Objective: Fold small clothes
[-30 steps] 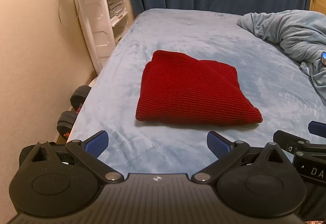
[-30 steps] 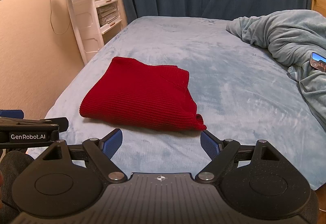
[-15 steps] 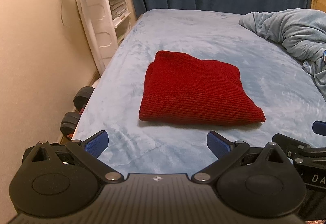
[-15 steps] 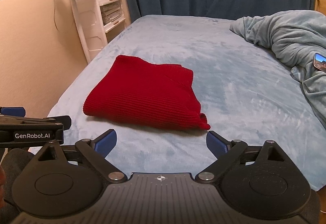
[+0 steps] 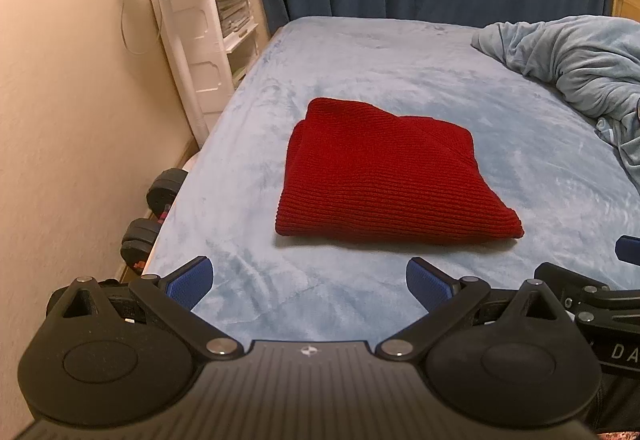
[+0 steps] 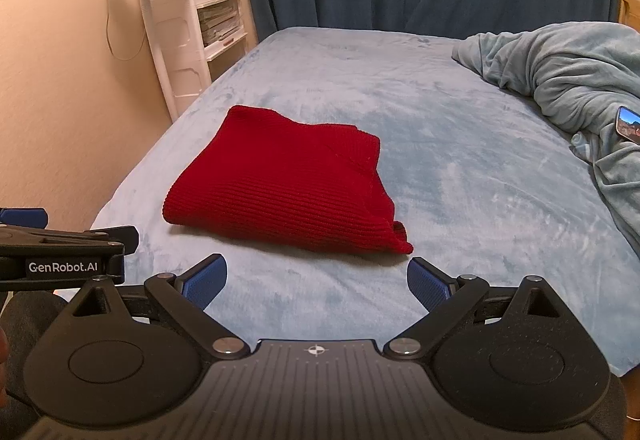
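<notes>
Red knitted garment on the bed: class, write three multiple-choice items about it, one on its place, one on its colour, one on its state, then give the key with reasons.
1. Where does the red knitted garment lie?
A. on the light blue bed cover
B. on the white shelf unit
C. on the floor

2. What colour is the rumpled blanket at the bed's right side?
A. red
B. pale blue
C. white

3. What state is the garment in?
A. spread out flat
B. hanging from a gripper
C. folded into a compact stack

Key: 1 A, it rests on the cover, ahead of both open grippers; 2 B, it nearly matches the cover; 3 C, layered edges show at its near corner, and neither the left gripper nor the right gripper touches it.
</notes>
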The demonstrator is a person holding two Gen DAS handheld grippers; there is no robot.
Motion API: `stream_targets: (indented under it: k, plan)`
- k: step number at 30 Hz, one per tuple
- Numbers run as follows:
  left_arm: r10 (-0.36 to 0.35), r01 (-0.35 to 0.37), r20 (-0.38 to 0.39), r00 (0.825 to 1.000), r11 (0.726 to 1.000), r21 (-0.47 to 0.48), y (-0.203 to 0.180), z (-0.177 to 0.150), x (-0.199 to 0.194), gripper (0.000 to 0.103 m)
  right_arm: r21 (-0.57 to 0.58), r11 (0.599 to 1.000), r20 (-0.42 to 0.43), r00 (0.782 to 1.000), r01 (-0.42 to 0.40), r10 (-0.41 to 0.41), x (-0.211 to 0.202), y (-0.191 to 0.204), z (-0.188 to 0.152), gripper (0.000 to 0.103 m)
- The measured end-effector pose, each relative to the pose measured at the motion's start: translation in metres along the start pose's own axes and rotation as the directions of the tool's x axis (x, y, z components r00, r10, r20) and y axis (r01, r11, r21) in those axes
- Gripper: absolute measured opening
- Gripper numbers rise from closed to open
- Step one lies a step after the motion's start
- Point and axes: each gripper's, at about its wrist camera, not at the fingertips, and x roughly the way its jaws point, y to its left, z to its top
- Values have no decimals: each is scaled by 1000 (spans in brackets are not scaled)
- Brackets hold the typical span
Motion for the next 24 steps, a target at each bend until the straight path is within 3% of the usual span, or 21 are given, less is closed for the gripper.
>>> stream_targets:
  k: [24]
  plan:
    - [28,-28,11,1000,999,17,1,2,-2,103,-21,999,-17,1000,-25,25,4,-3,1,97]
